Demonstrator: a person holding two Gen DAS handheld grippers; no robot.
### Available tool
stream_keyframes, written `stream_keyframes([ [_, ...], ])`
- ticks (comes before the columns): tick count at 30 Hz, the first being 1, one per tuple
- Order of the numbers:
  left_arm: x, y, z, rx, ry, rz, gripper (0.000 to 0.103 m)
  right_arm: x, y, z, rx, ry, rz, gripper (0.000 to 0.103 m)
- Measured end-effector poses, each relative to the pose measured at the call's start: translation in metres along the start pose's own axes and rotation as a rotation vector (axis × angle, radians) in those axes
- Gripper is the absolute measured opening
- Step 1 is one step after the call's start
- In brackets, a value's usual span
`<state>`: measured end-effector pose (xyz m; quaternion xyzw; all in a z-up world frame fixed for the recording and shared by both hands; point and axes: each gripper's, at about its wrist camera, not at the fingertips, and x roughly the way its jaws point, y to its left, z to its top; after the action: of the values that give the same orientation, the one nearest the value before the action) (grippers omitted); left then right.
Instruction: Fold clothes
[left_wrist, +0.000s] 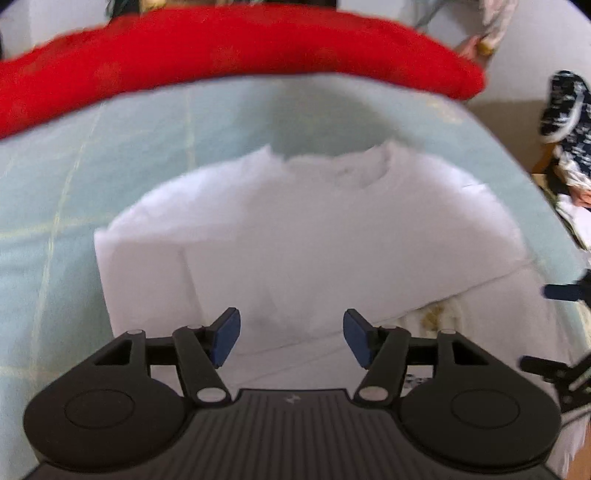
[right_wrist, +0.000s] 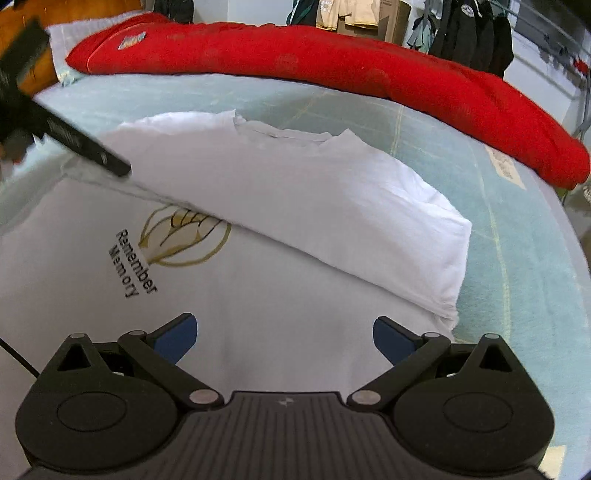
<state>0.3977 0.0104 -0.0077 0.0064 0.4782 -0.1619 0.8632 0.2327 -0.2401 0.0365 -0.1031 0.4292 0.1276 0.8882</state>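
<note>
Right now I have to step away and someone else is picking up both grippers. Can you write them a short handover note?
Left gripper: open, empty, above the white T-shirt.
Right gripper: open, empty, over the shirt's printed front.
The shirt lies on the pale green bed cover. A red garment lies along the far edge.
Done: one side of the shirt is folded over its body, partly covering the logo.
Left: fold the rest of the shirt. The red garment looks untouched.
</note>
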Motion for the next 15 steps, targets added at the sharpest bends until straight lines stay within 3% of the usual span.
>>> stream_keyframes([
  [5, -0.025, -0.034, -0.026, 0.124, -0.008, 0.047, 0.064, 0.011, 0.000, -0.014, 0.013, 0.022, 0.068, 0.103],
  [9, -0.034, -0.054, -0.073, 0.135, 0.031, 0.102, 0.066, 0.016, -0.002, -0.025, 0.015, 0.002, 0.114, 0.103],
  [12, -0.021, -0.053, -0.104, 0.075, 0.104, 0.115, 0.066, 0.018, -0.004, -0.029, 0.022, -0.008, 0.130, 0.103],
  [15, -0.019, -0.047, -0.108, 0.049, 0.070, 0.091, 0.069, 0.019, -0.001, -0.028, 0.010, 0.000, 0.120, 0.103],
])
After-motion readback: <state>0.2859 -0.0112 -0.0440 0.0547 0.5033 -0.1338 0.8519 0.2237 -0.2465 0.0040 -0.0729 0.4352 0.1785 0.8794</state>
